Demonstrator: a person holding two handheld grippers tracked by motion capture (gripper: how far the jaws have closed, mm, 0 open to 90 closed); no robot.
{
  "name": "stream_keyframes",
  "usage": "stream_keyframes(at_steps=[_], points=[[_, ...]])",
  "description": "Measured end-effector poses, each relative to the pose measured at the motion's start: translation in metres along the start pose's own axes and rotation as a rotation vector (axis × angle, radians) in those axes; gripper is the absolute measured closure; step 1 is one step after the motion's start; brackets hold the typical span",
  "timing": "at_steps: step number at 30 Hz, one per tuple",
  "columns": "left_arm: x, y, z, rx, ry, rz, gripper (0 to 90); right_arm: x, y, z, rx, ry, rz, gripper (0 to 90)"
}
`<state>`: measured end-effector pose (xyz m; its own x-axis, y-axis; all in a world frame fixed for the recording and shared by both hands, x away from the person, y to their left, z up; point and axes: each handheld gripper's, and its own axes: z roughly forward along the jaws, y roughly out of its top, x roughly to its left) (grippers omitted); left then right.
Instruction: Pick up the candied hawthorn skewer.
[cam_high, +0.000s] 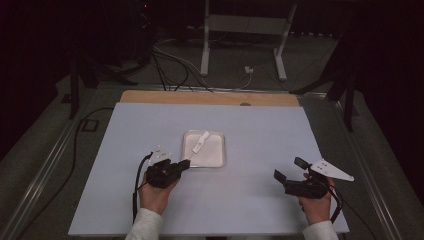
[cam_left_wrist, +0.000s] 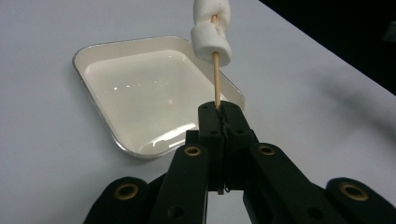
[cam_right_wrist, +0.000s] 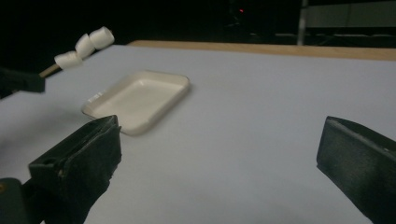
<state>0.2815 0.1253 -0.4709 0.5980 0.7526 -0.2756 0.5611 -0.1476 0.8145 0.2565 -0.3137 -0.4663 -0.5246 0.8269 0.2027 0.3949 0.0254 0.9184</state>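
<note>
Table (cam_high: 260, 200): wide, pale board under a white sheet, bare wood strip along the far edge.
Tray (cam_high: 216, 156): white, shallow, rounded corners, flat on the sheet near the middle of the table; nothing lying inside, glossy base in the left gripper view (cam_left_wrist: 140, 93).
Right gripper (cam_high: 288, 169): held in the right hand (cam_high: 317, 205) toward the near right of the table, well apart from the tray; jaws spread wide, nothing between them, seen at either side of the right gripper view.
Left gripper (cam_high: 186, 163): held in the left hand (cam_high: 155, 196), just beside the tray's near-left corner; jaws pressed together on the bare end of the skewer.
Skewer (cam_left_wrist: 216, 79): thin wooden stick, rising from the clamped jaws and slanting out over the tray, off its surface.
Marshmallows (cam_right_wrist: 84, 45): three white pieces threaded on the skewer's far part, side by side, raised above the tray.
</note>
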Motion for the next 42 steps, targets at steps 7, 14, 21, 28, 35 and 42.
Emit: stream_keyframes(at_steps=[7, 14, 21, 28, 35, 42], points=[[0.003, -0.005, -0.014, -0.013, -0.002, 0.02, 90.0, 0.005, 0.019, 0.015, 0.003, 0.044, 0.008, 0.0], [0.009, -0.01, -0.028, -0.043, -0.009, 0.028, 90.0, 0.004, 0.036, 0.028, 0.007, 0.085, 0.031, 0.3], [0.009, -0.011, -0.033, -0.05, -0.02, 0.052, 90.0, 0.014, 0.054, 0.046, 0.03, 0.139, 0.002, 0.6], [0.011, -0.012, -0.035, -0.061, -0.029, 0.061, 90.0, 0.027, 0.074, 0.065, 0.047, 0.187, -0.027, 0.5], [0.015, -0.013, -0.037, -0.075, -0.035, 0.067, 90.0, 0.033, 0.088, 0.082, 0.039, 0.23, -0.012, 0.5], [0.014, -0.014, -0.034, -0.063, -0.032, 0.076, 90.0, 0.036, 0.097, 0.095, 0.045, 0.26, 0.023, 0.5]])
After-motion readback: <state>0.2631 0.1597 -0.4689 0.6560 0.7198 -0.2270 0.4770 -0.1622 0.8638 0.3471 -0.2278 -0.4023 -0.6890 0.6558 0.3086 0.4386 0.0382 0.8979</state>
